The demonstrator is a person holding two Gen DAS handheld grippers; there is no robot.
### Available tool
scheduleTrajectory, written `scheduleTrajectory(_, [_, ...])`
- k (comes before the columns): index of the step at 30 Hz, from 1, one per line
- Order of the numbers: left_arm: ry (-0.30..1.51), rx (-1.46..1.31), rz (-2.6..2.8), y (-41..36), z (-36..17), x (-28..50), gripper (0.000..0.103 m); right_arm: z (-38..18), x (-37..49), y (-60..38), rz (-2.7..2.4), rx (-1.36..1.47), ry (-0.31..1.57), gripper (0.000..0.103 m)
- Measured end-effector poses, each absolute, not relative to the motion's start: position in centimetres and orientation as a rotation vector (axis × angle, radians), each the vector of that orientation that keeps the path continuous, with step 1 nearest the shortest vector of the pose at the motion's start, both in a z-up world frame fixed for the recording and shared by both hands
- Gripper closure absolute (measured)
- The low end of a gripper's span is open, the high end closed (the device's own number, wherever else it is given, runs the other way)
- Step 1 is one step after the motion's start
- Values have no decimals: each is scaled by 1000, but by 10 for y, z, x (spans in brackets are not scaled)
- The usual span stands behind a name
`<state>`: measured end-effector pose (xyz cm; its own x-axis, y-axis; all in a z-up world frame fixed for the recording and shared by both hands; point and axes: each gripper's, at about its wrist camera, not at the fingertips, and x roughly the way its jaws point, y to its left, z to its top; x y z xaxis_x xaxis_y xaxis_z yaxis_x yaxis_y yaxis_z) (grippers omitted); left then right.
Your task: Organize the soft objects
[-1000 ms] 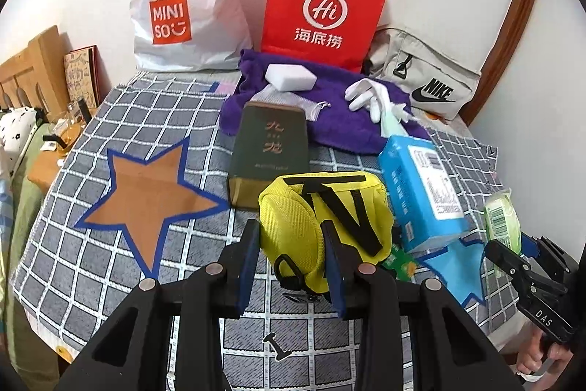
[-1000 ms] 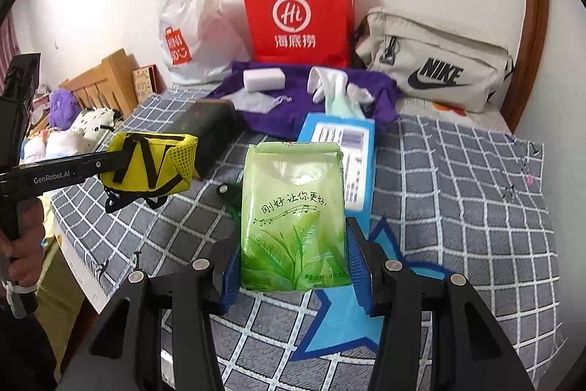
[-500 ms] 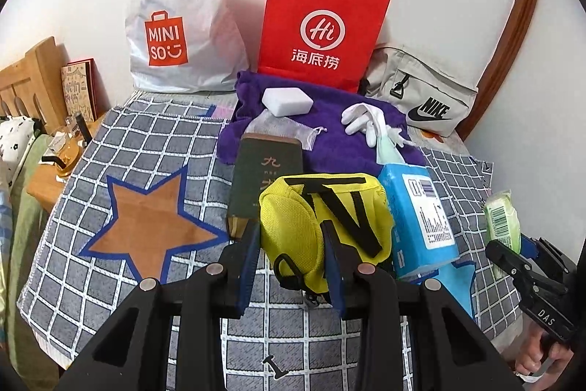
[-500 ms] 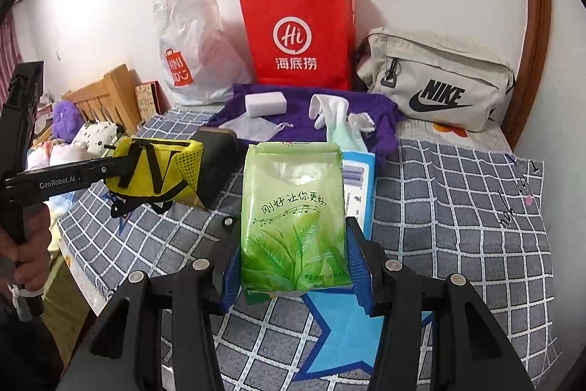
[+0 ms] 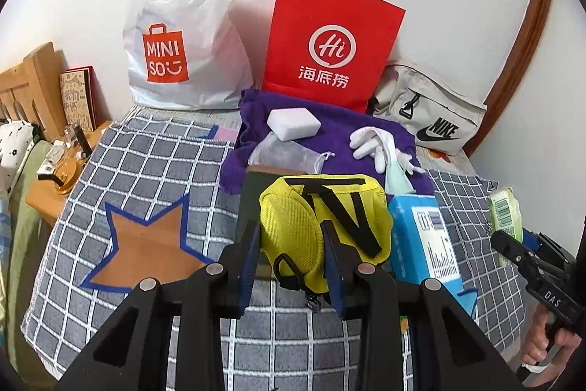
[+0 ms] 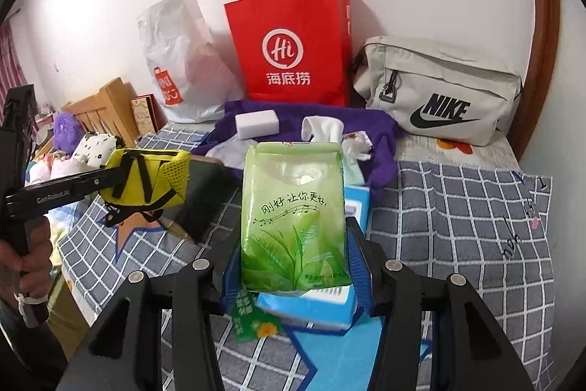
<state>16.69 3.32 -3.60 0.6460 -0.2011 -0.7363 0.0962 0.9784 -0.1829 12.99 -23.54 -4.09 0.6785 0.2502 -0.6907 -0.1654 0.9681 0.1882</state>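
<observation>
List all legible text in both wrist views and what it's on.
"MINI SO" on the white plastic bag.
"Hi" and "海底捞" on the red paper bag.
"NIKE" on the grey pouch.
"刚好让你更好" on the green tissue pack held in the right gripper; its small bottom print is unreadable.
"GenRobot.AI" on the left gripper.
"DAS" on the right gripper's body.
Blue tissue pack label: too small.

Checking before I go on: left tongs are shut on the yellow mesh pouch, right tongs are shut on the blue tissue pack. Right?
Not quite. The left tongs do grip the yellow mesh pouch, but the right tongs are shut on the green tissue pack. The blue tissue pack lies on the bed beneath it, as the right wrist view shows.
</observation>
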Motion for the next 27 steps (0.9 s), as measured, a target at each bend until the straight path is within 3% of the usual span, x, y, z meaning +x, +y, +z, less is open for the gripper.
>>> scheduleTrajectory(27, [930,-124,-189,15,-59,282,72,-51,265,-252,196,94,820,53])
